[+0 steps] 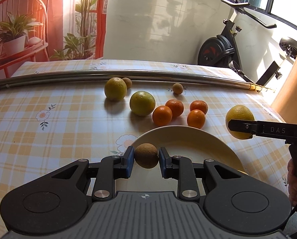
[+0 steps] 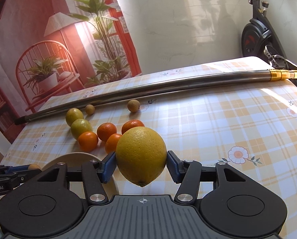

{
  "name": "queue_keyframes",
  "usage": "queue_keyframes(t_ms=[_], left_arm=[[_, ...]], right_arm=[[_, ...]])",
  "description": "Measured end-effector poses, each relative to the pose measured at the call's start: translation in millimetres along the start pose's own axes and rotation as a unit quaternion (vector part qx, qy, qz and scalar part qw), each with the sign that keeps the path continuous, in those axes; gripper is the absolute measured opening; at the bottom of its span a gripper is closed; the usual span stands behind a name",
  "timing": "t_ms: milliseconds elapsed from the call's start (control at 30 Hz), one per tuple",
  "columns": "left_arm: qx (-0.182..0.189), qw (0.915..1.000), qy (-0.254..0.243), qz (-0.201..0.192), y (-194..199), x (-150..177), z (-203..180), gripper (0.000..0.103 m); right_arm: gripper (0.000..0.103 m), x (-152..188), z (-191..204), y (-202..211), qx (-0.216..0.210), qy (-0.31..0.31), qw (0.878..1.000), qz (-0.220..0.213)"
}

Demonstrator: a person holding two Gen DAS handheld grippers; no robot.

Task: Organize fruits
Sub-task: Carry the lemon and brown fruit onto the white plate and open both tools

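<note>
Left gripper (image 1: 146,158) is level and low over the near rim of a cream plate (image 1: 190,139), fingers (image 1: 128,160) clamped on a small brown longan (image 1: 146,155) held just above the plate edge. Right gripper (image 2: 141,164) is raised off the counter (image 2: 218,131) to the right of the plate, fingers (image 2: 108,166) clenched on a big yellow lemon (image 2: 141,155), stem end down; a hand (image 1: 294,181) on its handle shows at the right edge of the left wrist view. The plate's visible part looks bare, its near part is hidden by the left gripper. Behind the plate sit four mandarins (image 1: 162,115) in a loose cluster, two yellow-green citrus (image 1: 142,103) to their left, and two more longans (image 1: 177,88) farther back near a long metal pole (image 1: 128,74) lying across the checked floral cloth. Exercise bike (image 1: 224,49) stands behind the counter on the right.
</note>
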State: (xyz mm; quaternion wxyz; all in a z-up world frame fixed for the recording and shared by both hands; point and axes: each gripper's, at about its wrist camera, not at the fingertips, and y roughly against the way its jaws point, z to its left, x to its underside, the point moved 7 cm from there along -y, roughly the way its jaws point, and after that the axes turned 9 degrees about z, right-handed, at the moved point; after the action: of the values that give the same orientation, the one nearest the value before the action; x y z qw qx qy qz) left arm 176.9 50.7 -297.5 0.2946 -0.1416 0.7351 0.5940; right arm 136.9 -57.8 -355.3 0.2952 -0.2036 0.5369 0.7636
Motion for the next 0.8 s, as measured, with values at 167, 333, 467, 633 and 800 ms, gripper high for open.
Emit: queue_keyframes(t_ms=[167, 333, 467, 633, 800], left_arm=[[-0.003, 1.0, -0.005, 0.003, 1, 3, 1, 0.028], [-0.008, 0.9999, -0.006, 0.005, 1, 5, 3, 0.028], [-0.01, 0.9999, -0.004, 0.006, 2, 7, 5, 0.028], [-0.011, 0.9999, -0.004, 0.01, 1, 9, 4, 0.028], [-0.013, 0.9998, -0.005, 0.013, -1, 10, 4, 0.028]], right_arm=[[0.05, 5, 23, 8, -0.021, 0.032, 0.999, 0.002], [0.05, 11, 40, 11, -0.034, 0.053, 0.998, 0.011], [0.05, 15, 49, 12, -0.039, 0.065, 0.997, 0.019], [0.05, 19, 54, 11, -0.045, 0.076, 0.996, 0.026], [0.05, 23, 57, 10, -0.05, 0.078, 0.995, 0.037]])
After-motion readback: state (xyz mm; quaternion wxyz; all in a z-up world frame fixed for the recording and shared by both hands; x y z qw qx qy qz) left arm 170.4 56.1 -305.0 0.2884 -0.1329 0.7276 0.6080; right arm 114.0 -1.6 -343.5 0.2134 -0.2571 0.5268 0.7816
